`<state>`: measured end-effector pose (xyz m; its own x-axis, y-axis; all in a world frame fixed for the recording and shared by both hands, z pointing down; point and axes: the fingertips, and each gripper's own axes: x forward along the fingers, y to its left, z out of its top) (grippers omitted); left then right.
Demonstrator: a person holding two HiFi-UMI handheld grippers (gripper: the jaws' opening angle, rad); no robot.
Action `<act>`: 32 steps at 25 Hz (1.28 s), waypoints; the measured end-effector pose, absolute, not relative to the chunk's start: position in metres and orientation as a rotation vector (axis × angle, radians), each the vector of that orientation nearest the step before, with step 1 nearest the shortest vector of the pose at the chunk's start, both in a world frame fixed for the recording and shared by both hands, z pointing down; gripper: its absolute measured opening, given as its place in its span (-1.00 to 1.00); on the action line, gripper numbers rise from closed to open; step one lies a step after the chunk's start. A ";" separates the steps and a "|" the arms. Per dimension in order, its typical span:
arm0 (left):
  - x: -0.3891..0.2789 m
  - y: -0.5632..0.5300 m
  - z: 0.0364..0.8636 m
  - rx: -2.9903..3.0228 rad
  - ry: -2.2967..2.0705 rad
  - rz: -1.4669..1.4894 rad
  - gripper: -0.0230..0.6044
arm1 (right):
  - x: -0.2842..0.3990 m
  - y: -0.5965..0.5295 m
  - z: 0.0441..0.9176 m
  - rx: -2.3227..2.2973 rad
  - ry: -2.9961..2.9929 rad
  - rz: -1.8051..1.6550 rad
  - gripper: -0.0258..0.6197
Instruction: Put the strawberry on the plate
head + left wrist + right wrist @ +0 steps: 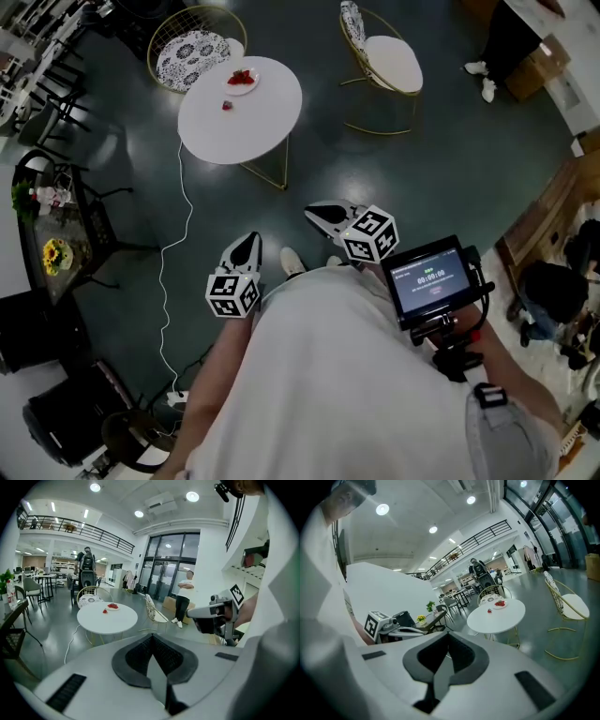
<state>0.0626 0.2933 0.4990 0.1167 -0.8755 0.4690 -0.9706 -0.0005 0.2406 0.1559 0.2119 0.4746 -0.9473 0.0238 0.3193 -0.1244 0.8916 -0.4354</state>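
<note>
Head view: plate (242,80) on table (253,127) holds red fruit; one strawberry (226,106) lies loose on the table just beside it.
Left gripper view: left gripper (151,636) jaws closed, empty, well apart from table.
Right gripper view: right gripper (446,634) jaws closed, empty.

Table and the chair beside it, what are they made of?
The round table has a smooth, matte white top. It may be painted wood or stone; I can't tell which. Its thin legs look like gold-coloured metal. The chair has a thin gold wire frame, likely metal, and a soft-looking white seat pad.
</note>
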 end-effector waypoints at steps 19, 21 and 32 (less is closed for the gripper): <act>0.025 0.310 0.505 1.871 -1.832 0.221 -0.91 | 0.122 0.217 0.486 0.099 -2.722 0.678 -0.90; 0.026 0.311 0.504 1.869 -1.833 0.218 -0.91 | 0.123 0.217 0.485 0.099 -2.722 0.680 -0.90; 0.017 0.309 0.495 1.874 -1.836 0.231 -0.91 | 0.117 0.213 0.473 0.117 -2.757 0.737 -0.90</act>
<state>0.0175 0.3089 0.4948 0.0750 -0.8867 0.4562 -0.9721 0.0370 0.2317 0.1174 0.2132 0.4725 -0.9564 -0.0047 0.2921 -0.1498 0.8663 -0.4765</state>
